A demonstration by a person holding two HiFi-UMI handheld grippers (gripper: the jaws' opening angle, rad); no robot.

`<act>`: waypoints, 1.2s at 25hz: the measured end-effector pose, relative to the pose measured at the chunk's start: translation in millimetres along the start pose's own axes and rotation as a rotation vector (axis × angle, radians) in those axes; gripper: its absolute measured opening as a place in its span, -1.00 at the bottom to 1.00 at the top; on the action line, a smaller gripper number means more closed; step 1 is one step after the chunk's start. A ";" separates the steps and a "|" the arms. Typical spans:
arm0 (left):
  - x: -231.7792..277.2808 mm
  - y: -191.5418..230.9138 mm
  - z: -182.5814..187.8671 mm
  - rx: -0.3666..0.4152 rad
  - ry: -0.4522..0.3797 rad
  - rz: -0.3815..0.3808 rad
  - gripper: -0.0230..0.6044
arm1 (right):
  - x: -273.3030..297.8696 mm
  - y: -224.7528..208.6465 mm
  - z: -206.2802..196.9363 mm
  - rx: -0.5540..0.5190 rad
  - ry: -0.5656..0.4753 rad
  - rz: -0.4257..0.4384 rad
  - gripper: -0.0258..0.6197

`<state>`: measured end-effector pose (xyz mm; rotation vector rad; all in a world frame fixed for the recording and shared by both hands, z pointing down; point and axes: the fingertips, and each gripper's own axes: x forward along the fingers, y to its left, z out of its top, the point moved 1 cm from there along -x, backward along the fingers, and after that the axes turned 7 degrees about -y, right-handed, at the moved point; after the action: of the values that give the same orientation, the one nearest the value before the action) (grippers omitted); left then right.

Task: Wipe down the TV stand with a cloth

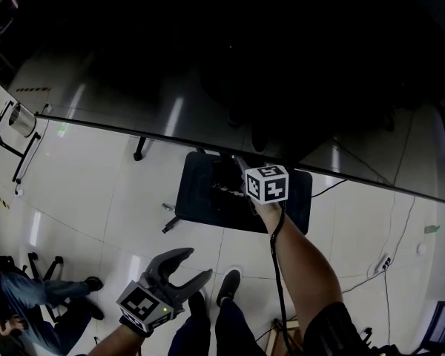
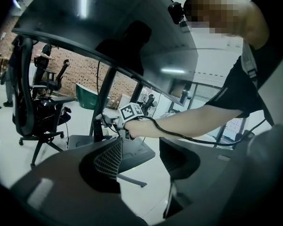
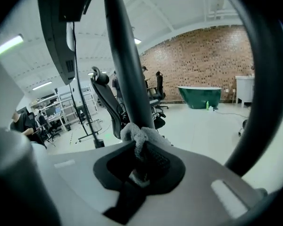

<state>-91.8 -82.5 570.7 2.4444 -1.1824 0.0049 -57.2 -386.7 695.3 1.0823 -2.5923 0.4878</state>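
The TV (image 1: 208, 87) takes up the top of the head view, dark, w/ its lower edge running across the frame; under it the TV stand's base plate (image 1: 200, 199) lies flat on the pale floor, and the stand's post (image 3: 127, 55) rises from it toward the screen, long axis upright.

The relation that matters: the post lies straight ahead of the right gripper (image 3: 140, 149), right at the jaw tips; judging by that, the next stroke should run up or down along the post, not across it. The right is the nearer hand by far, since it is already at the stand; the left gripper (image 1: 196, 264) hangs low near the person's shoe (image 1: 228, 284), well apart from the base.

Right jaws are pressed together, pinching the cloth (image 3: 141, 134); the pale fuzzy bunch sticks out past the tips and seems to touch the post's near face. Left jaws are spread w/ nothing between them; floor and base show through the gap.

Containers: none in play; a green tub (image 3: 200, 97) stands far off by the brick wall, contents not visible. An office chair (image 3: 108, 102) stands behind the post.

Risk, as I judge it: the small bunch of cloth could slip off the round post.
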 end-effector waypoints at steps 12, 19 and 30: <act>14.5 -25.9 20.6 0.049 -0.011 -0.076 -0.08 | -167.8 -52.6 60.3 -0.087 -0.211 -0.193 -0.79; 27.3 -34.5 21.2 0.052 0.005 -0.088 -0.08 | -183.5 -93.4 95.1 -0.121 -0.263 -0.286 -0.79; 31.5 -23.9 10.3 0.044 0.013 -0.060 -0.07 | -139.4 -123.4 65.3 -0.096 -0.168 -0.313 -0.79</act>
<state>-55.6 -96.9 558.2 2.5135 -1.1138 0.0295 117.7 -407.8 606.6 1.5166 -2.4857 0.2045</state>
